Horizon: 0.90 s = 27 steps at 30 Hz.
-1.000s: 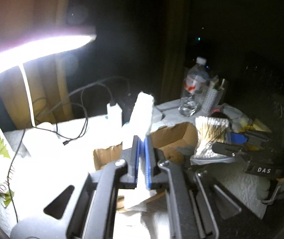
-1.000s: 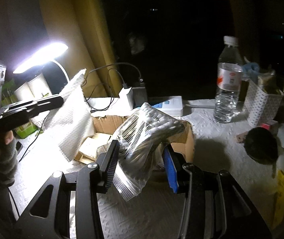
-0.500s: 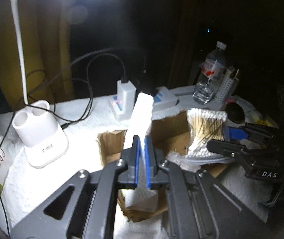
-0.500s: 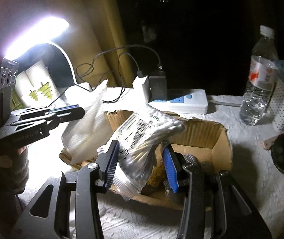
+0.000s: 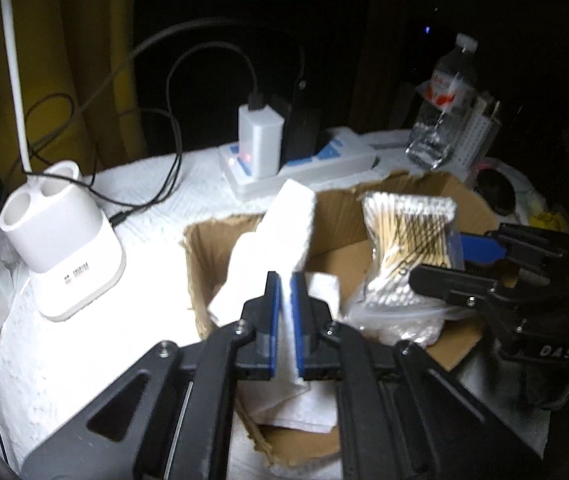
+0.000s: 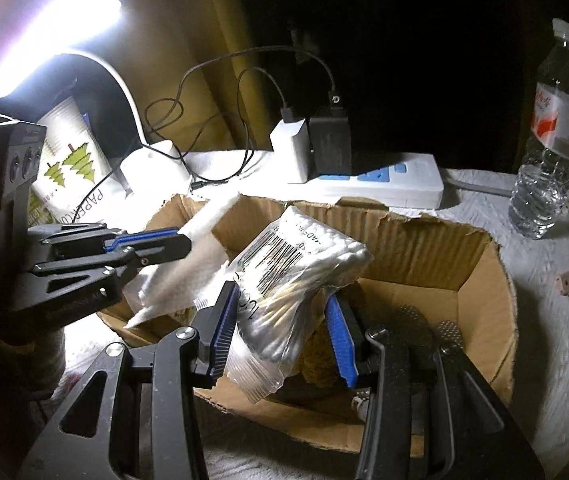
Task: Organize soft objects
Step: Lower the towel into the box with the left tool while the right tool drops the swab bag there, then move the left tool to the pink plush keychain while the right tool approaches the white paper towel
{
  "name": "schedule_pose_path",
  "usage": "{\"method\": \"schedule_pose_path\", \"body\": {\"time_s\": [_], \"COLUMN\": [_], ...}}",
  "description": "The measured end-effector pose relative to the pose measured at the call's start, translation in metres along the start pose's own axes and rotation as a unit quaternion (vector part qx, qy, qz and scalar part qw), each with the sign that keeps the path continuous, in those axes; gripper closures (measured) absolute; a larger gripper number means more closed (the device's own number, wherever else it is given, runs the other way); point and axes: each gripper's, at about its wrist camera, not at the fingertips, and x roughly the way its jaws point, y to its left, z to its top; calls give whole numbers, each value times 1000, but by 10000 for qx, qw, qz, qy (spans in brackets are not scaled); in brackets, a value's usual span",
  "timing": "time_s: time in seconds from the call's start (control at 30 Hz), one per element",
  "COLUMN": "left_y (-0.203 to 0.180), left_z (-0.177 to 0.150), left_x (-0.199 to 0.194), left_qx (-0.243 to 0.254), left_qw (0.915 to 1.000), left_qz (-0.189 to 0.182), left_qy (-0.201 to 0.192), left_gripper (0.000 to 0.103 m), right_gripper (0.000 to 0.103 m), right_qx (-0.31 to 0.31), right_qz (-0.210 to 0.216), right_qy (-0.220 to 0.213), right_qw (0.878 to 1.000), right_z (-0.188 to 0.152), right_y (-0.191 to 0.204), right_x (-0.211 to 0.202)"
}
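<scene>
Pinching a folded white paper towel (image 5: 284,232) between nearly closed blue-padded jaws, the left gripper (image 5: 283,280) reaches level over the near left part of the cardboard box (image 5: 400,200). The towel stands up past the fingertips and hangs down into the box, where more white paper lies. Seen from the right wrist, this same gripper (image 6: 182,240) comes in from the left with the towel (image 6: 180,268) draped from its tip above the box's left end.

The right gripper (image 6: 280,316) clamps a clear bag of cotton swabs (image 6: 292,276), its jaws held partly apart by the bag's bulk. It points forward and slightly down over the near middle of the box (image 6: 480,288), the bag tilted with its barcode face up. From the left wrist, the swab bag (image 5: 408,240) sits over the right half of the box with the right gripper (image 5: 440,264) entering from the right.

Far of the box lies a white power strip (image 6: 384,188) with plugged chargers. A water bottle (image 6: 552,136) stands far right, a white lamp base (image 5: 60,236) left.
</scene>
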Motion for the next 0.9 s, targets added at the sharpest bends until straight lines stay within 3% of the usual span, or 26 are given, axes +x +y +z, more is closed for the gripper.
{"method": "schedule_pose_path", "body": {"time_s": [0.17, 0.33, 0.47, 0.57, 0.63, 0.9], "left_y": [-3, -8, -10, -9, -6, -1], "left_z": [-1, 0, 1, 0, 0, -10], "left_x": [9, 8, 2, -11, -21, -66], "left_qx": [57, 118, 133, 81, 25, -70], "left_qw": [9998, 9996, 9995, 9995, 9995, 9991], "left_qz": [160, 217, 270, 295, 291, 231], "left_qy": [79, 129, 109, 17, -81, -353], "left_gripper": [96, 87, 79, 65, 47, 45], "right_gripper": [57, 57, 45, 40, 38, 38], "right_qx": [7, 74, 55, 38, 33, 23], "right_qz": [-40, -59, -178, -233, -280, -380], "right_qy": [38, 60, 49, -58, -114, -334], "right_qw": [10000, 9999, 9998, 9997, 9995, 9987], "right_z": [-2, -3, -2, -2, -3, -12], "right_y": [-1, -2, 1, 5, 7, 26], "right_x": [9, 10, 6, -4, -11, -45]}}
